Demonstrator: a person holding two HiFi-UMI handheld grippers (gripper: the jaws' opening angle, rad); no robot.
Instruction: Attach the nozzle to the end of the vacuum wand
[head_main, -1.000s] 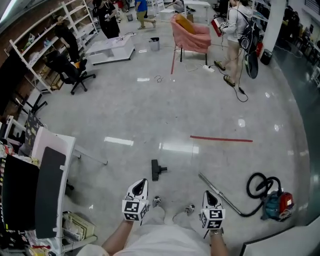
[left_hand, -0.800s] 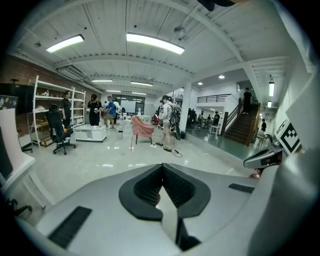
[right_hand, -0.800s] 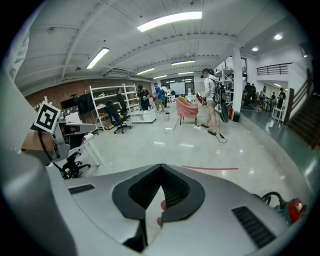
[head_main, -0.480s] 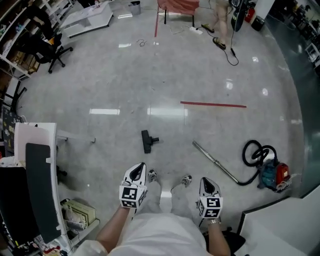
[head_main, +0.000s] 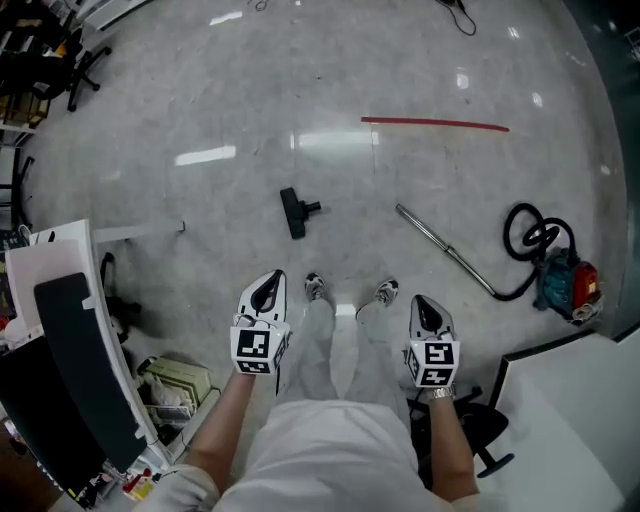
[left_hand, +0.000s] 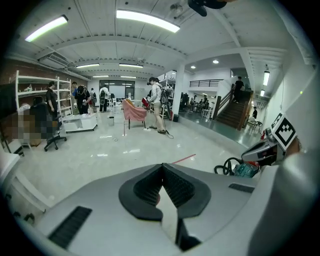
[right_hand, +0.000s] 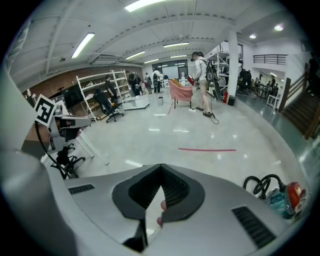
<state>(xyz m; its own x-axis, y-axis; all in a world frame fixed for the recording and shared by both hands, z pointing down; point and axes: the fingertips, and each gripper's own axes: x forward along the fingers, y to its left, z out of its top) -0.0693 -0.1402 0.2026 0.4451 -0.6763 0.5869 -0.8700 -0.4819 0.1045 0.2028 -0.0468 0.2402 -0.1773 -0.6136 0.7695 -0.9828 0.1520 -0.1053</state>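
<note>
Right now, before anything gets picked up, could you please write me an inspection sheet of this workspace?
Surface: polished grey floor, with a red tape line on it.
Job's things: the black nozzle lies alone on the floor; the metal wand lies apart to its right, not joined to it.
Clutter: an open box of oddments by the white furniture at the left.
Grippers: left gripper and right gripper are both shut and hold nothing.
Cables: a black hose loops from the wand's far end to the teal vacuum.
Surroundings: people and shelves far across the hall.
</note>
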